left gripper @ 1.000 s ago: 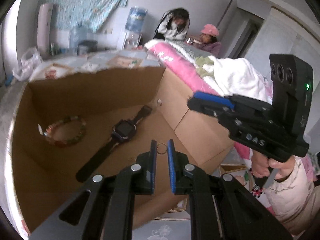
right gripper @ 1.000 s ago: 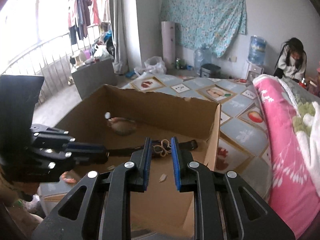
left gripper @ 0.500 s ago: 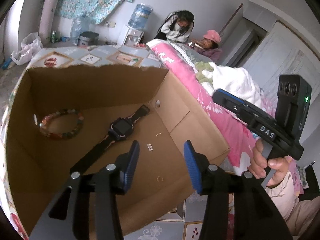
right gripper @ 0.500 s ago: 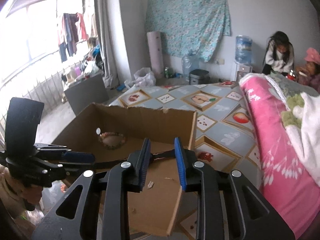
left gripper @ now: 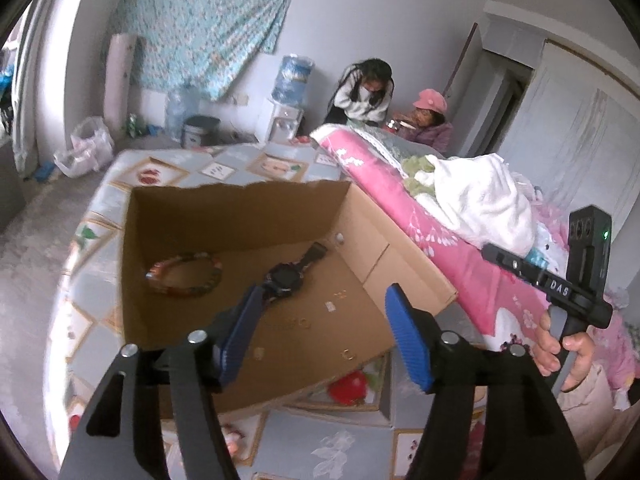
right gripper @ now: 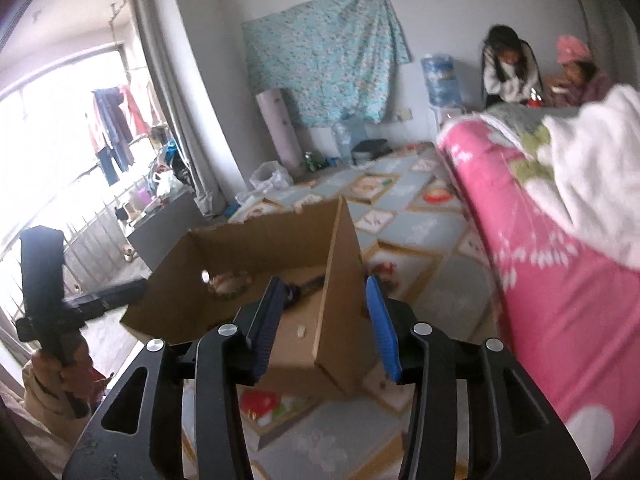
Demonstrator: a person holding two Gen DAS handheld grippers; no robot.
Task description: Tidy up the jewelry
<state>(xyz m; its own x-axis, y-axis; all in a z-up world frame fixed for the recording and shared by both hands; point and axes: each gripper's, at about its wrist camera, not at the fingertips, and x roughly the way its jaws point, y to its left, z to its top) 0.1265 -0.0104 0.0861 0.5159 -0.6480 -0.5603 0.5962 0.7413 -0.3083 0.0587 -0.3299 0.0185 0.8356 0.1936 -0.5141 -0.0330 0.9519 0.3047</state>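
Note:
An open cardboard box (left gripper: 248, 216) stands on a patterned mat. Inside lie a beaded bracelet (left gripper: 184, 276), a black watch (left gripper: 284, 278) and a few small pieces, among them a little ring (left gripper: 349, 354) near the front wall. My left gripper (left gripper: 324, 336) hovers before the box; its jaws are opening and nothing is between them. The right gripper (right gripper: 324, 320) sits back from the box's right corner (right gripper: 340, 264), jaws opening and empty too. The bracelet (right gripper: 230, 284) shows inside.
A pink quilt (left gripper: 420, 240) with a white blanket (left gripper: 480, 200) runs along the right of the box. Two people (left gripper: 368, 92) sit by the far wall near a water dispenser (left gripper: 292, 80). A hand (left gripper: 568, 356) holds the right gripper's grip.
Both grippers let go of small trinkets, which dropped into the box. Both then opened and drew back, so the box looks smaller and farther away.

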